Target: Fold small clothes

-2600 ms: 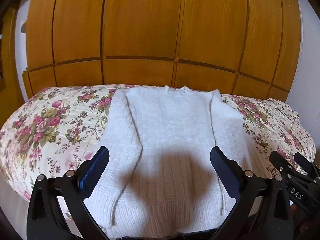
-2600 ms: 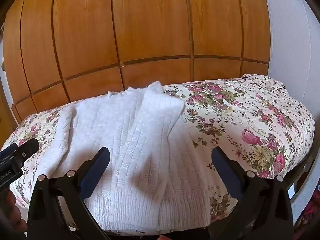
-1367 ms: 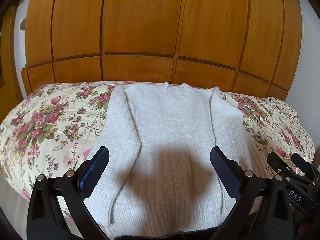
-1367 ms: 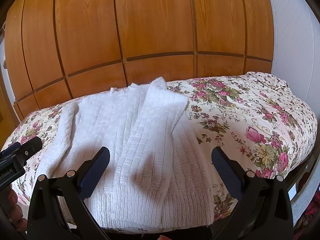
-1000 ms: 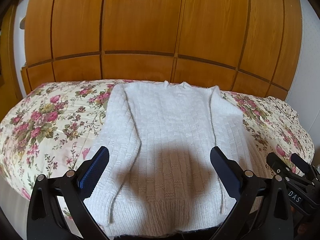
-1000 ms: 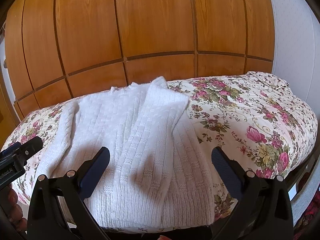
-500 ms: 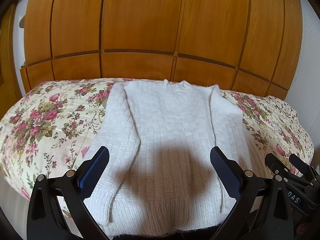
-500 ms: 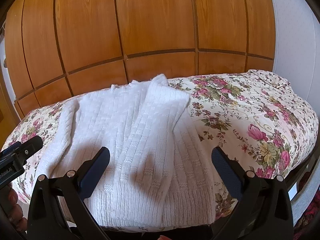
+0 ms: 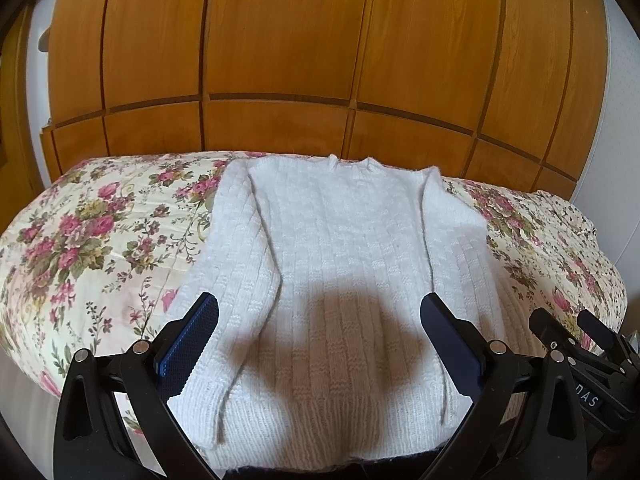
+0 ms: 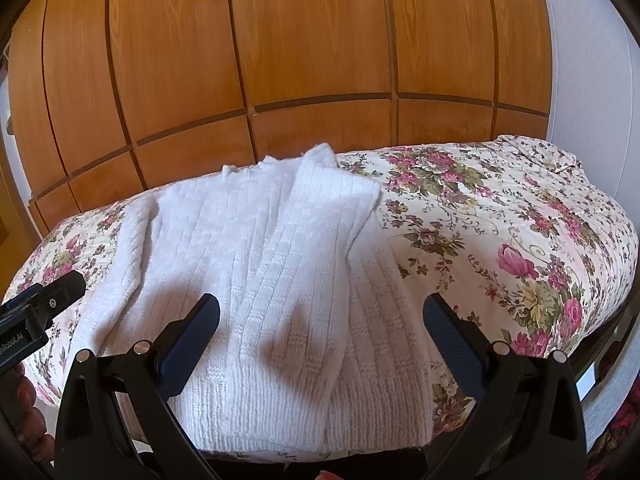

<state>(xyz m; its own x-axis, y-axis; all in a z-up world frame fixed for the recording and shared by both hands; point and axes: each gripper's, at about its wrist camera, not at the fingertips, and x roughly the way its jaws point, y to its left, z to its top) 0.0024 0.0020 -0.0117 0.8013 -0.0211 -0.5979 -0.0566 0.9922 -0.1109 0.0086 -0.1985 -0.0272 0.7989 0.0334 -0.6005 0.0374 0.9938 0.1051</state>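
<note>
Across the floral bedspread point(image 9: 92, 240), spread flat: white knit sweater point(image 9: 344, 272), neckline at 12 o'clock against the wooden wardrobe panels point(image 9: 280, 60), ribbed hem at 6 o'clock by the near bed edge. Chunky ribbed and basket-weave texture, slightly fuzzy; both sleeves folded down along the body, cuffs close to the hem. Dark shadow over the lower middle.

Left gripper point(image 9: 320, 344): jaws spread wide, empty, above the hem, apart from the knit. Blue ridged pad on the finger at 8 o'clock.

Right gripper point(image 10: 322, 340): jaws likewise wide, holding nothing, over the sweater's right sleeve and side.

Writing: "DAS" partly readable on the right gripper's body at 4 o'clock in the left view; "nRobot.AI", cut off, on the left gripper at 9 o'clock in the right view.
</note>
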